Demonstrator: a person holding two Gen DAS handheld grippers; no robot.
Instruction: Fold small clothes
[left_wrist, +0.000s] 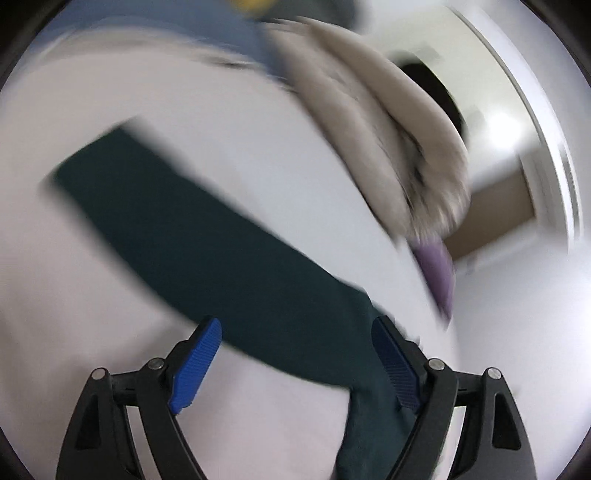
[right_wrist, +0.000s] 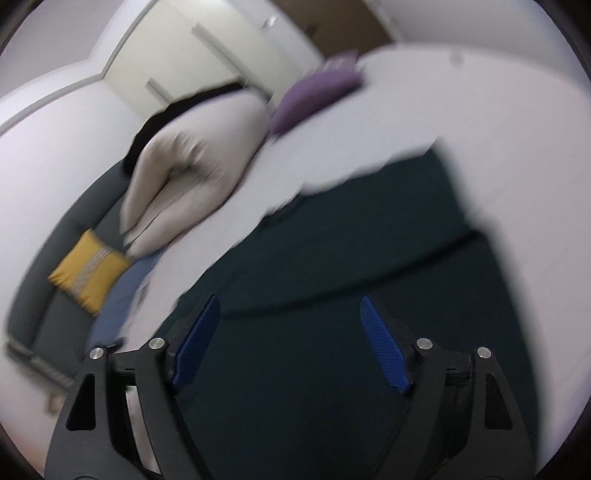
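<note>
A dark teal garment (left_wrist: 207, 243) lies as a long band across the white surface (left_wrist: 110, 332) in the left wrist view. My left gripper (left_wrist: 295, 328) is open just above its near end; the cloth runs between the blue pads (left_wrist: 195, 365) and down past the right pad. In the right wrist view the same dark teal garment (right_wrist: 332, 295) spreads wide under my right gripper (right_wrist: 288, 306), which is open and empty over it. Both views are motion-blurred.
A folded beige cloth (left_wrist: 388, 140) and a purple item (left_wrist: 437, 269) lie at the white surface's far edge; they also show in the right wrist view, beige (right_wrist: 192, 166) and purple (right_wrist: 317, 92). A blue cloth (right_wrist: 122, 295), a yellow cushion (right_wrist: 88, 273) on a dark sofa (right_wrist: 59, 258).
</note>
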